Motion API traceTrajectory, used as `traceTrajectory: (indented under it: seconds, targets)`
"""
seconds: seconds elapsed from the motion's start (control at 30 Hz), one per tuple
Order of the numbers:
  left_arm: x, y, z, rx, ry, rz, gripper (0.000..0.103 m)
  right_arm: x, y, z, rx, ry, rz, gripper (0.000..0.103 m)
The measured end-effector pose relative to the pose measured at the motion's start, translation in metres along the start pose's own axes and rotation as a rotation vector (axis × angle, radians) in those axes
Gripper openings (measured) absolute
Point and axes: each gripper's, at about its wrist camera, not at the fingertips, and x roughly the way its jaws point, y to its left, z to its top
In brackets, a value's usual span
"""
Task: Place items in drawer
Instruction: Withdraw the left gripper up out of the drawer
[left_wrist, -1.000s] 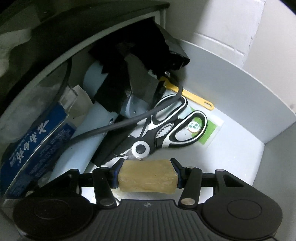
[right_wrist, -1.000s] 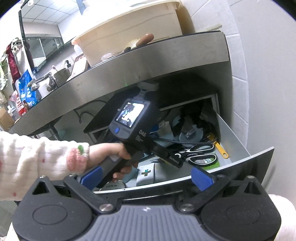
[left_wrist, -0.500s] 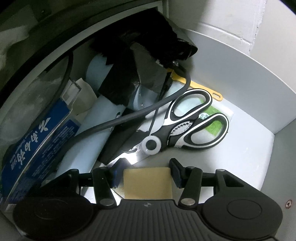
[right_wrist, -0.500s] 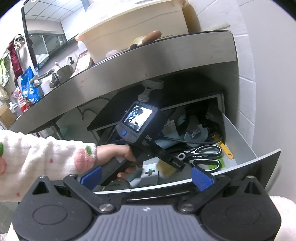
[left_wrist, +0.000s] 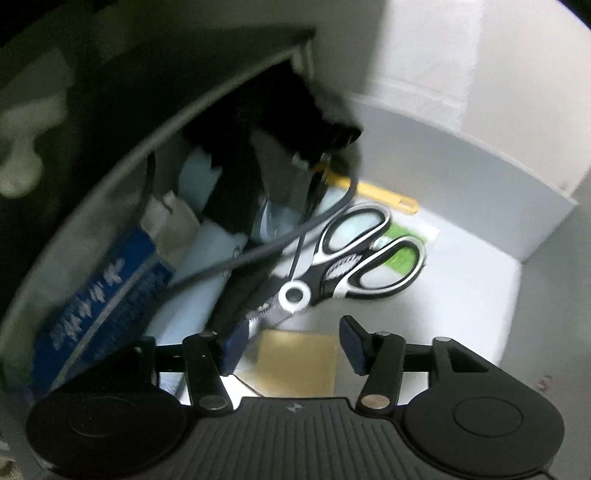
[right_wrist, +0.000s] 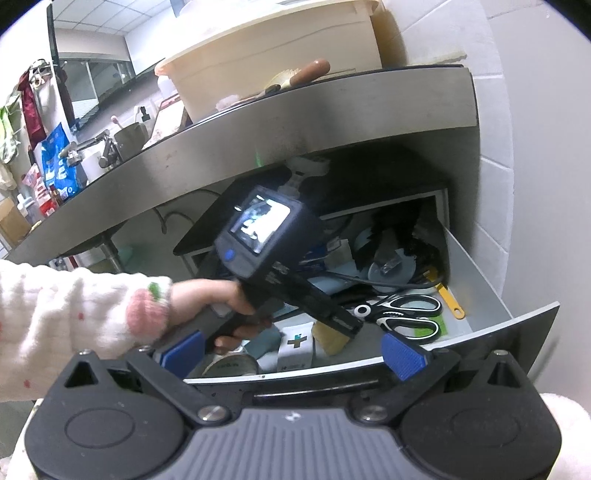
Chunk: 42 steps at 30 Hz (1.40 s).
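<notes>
A tan soap-like block (left_wrist: 297, 363) lies on the floor of the open grey drawer (left_wrist: 461, 299), under and between the spread pads of my left gripper (left_wrist: 291, 349), which is open and not touching it. The block also shows in the right wrist view (right_wrist: 330, 338) beside a white box with a green cross (right_wrist: 295, 349). My left gripper (right_wrist: 349, 325) reaches into the drawer (right_wrist: 476, 269) in that view. My right gripper (right_wrist: 291, 354) is open and empty, in front of the drawer's front panel.
Black-and-white scissors (left_wrist: 354, 258) lie just beyond the block, over a green packet (left_wrist: 402, 254). A yellow tool (left_wrist: 388, 195), a black cable (left_wrist: 258, 251), black bags (left_wrist: 280, 129) and a blue packet (left_wrist: 103, 299) crowd the drawer's back and left. A steel counter (right_wrist: 295, 122) overhangs.
My left gripper opened and let go of the tan block, which now rests on the drawer floor. The gripper has drawn back and up. The right gripper stayed roughly in place.
</notes>
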Motion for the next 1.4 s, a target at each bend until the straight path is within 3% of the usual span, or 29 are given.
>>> traceTrajectory:
  seconds: [0.07, 0.23, 0.47, 0.8, 0.93, 1.03, 1.3, 1.4]
  targets:
    - [-0.019, 0.001, 0.0, -0.004, -0.035, 0.001, 0.066, -0.002, 0.001, 0.0, -0.006, 0.001, -0.007, 0.103]
    - [-0.066, 0.003, 0.003, -0.041, -0.122, -0.059, 0.071, -0.008, 0.004, 0.0, -0.024, 0.007, -0.025, 0.103]
    - [-0.13, 0.003, -0.007, -0.142, -0.274, -0.059, 0.084, -0.013, 0.013, -0.003, -0.057, 0.013, -0.047, 0.103]
    - [-0.228, 0.019, -0.05, -0.326, -0.45, 0.067, 0.094, -0.005, 0.027, -0.005, -0.115, 0.034, -0.088, 0.102]
    - [-0.257, 0.017, -0.079, -0.346, -0.511, 0.144, 0.1, 0.004, 0.033, -0.006, -0.129, 0.037, -0.124, 0.101]
    - [-0.269, 0.015, -0.101, -0.37, -0.529, 0.194, 0.101, 0.012, 0.035, -0.008, -0.133, 0.043, -0.168, 0.089]
    - [-0.276, 0.01, -0.153, -0.543, -0.529, 0.183, 0.101, 0.024, 0.039, -0.014, -0.131, 0.07, -0.164, 0.088]
    - [-0.277, 0.002, -0.167, -0.552, -0.548, 0.203, 0.101, 0.028, 0.042, -0.017, -0.134, 0.081, -0.168, 0.088]
